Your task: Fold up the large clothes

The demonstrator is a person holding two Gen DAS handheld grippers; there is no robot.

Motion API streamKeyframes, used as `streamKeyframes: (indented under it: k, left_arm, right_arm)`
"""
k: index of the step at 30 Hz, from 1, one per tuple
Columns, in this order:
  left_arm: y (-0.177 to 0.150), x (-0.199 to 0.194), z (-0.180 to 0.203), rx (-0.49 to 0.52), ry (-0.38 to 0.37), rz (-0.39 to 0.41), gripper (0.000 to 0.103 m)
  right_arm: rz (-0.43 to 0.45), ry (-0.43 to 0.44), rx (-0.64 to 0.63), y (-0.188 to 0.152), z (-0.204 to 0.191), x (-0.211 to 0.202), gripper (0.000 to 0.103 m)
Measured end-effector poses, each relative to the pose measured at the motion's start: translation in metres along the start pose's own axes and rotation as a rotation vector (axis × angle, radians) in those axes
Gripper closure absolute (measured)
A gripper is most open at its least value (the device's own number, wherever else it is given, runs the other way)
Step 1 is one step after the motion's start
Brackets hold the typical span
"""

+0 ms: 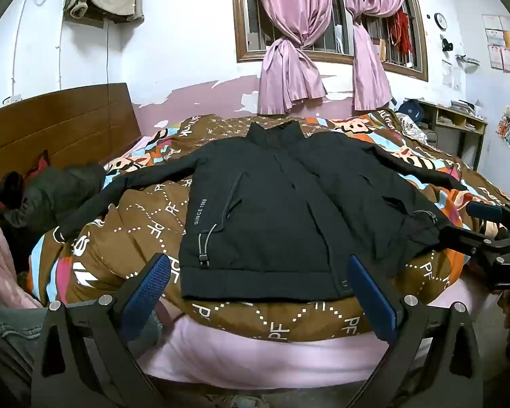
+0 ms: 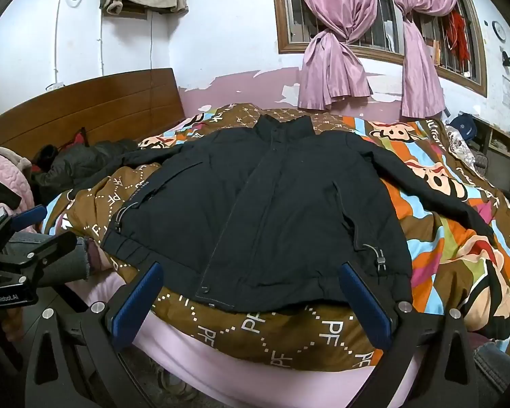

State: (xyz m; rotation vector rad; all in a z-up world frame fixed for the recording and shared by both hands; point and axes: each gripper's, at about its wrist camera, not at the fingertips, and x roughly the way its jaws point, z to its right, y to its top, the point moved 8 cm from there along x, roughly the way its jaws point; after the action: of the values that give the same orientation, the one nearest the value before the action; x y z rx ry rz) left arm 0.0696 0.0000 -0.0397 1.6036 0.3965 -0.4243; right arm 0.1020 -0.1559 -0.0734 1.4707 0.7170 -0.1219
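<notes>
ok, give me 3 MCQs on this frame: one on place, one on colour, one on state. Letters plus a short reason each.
1. Where does the jacket lie?
A. spread flat on the quilt
B. hung on the headboard
C. on the floor

2. What colour are the curtains?
A. green
B. pink
C. white

3. How do the left gripper and the right gripper stand?
A. both open, holding nothing
B. both shut on a sleeve
C. left shut, right open

Answers:
1. A: the jacket is laid out front up, sleeves spread to both sides, on the patterned quilt.
2. B: pink curtains, knotted in the middle, hang over the window.
3. A: in each wrist view the blue pads are wide apart near the hem, with no cloth between them.
</notes>
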Motion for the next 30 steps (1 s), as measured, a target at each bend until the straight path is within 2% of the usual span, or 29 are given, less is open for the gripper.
streamKeyframes:
  k: [30]
  left_arm:
    - [0.0001,-0.0001,0.0,0.002,0.001,0.002,0.002]
  right_arm:
    - [-0.001,-0.005,-0.002,0.0002,0.001,-0.0003,0.0]
